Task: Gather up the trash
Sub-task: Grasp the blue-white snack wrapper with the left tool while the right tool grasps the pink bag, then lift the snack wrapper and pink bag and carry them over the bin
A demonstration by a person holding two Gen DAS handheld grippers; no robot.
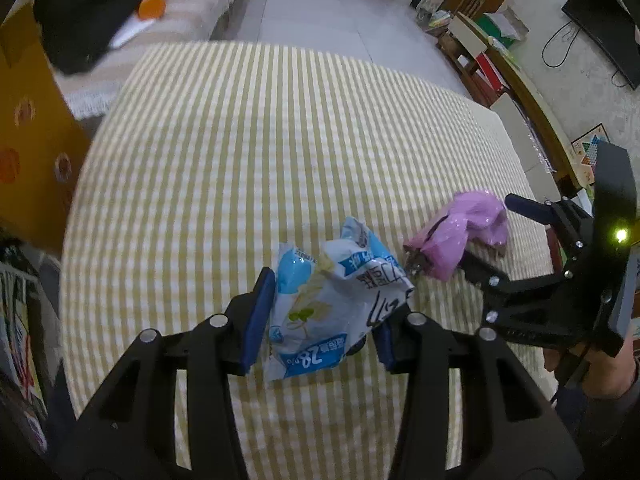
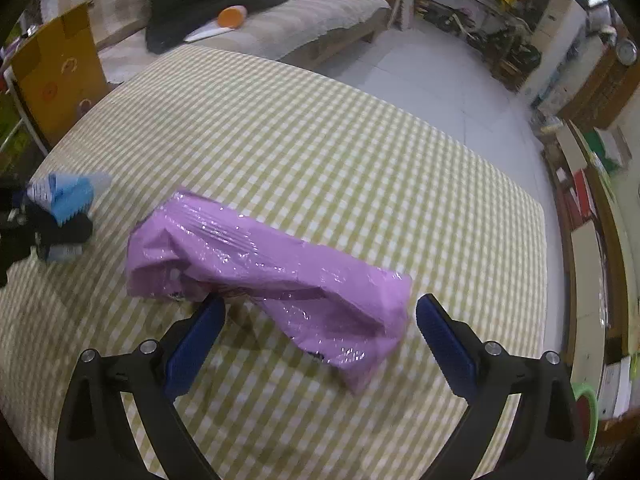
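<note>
The left tongs (image 1: 320, 316) are clamped on a crumpled blue-white wrapper (image 1: 340, 300). The right tongs (image 2: 320, 336) are spread apart over a crinkly purple bag (image 2: 264, 268) lying on the checked worktop (image 2: 320, 140). Probably best if the bag is straddled low and pinched mid-fold so the slippery film isn't lost.

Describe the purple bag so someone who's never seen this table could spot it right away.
Start at the table with the yellow-and-white checked cloth. The purple bag lies crumpled on it, near the edge, between the right gripper's open fingers. It is shiny plain plastic, unlike the blue-and-white printed snack wrapper nearby.
</note>
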